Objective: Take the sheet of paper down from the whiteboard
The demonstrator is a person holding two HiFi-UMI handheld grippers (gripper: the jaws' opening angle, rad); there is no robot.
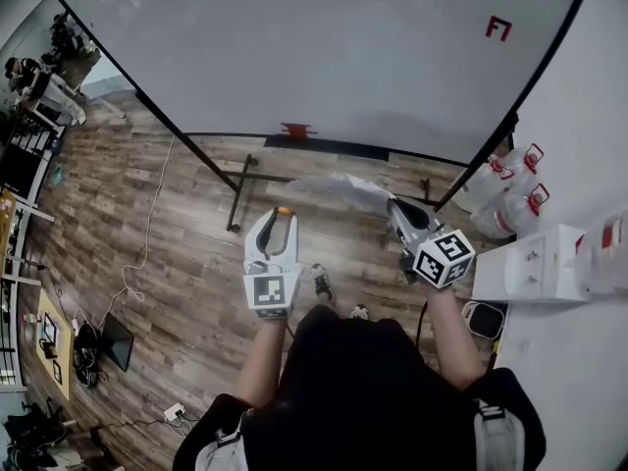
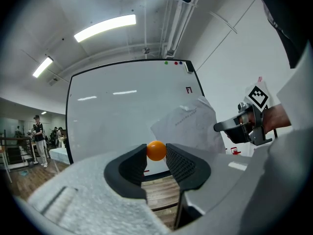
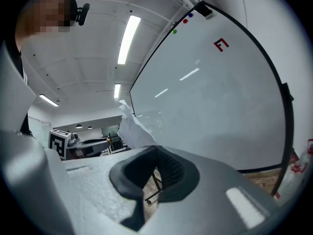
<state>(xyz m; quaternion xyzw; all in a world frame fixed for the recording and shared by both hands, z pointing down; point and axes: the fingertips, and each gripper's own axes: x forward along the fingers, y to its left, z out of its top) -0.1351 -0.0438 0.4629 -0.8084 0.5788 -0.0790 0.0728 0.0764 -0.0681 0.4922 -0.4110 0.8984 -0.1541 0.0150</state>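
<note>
White paper [image 1: 339,189] is clear of the whiteboard [image 1: 324,57], on its near side, pinched at one edge by our right gripper [image 1: 392,204]. Our left gripper [image 1: 281,214] clamps an orange ball [image 2: 156,151]. We should draw both back gently, never creasing the paper.

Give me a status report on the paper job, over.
Left gripper shut on orange ball. Right gripper shut on sheet of paper, sheet off the whiteboard. Nothing in the way.

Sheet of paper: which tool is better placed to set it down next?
Right. The right tool is shut on the sheet of paper, already off the whiteboard; the left tool is occupied, shut on a small orange ball.
</note>
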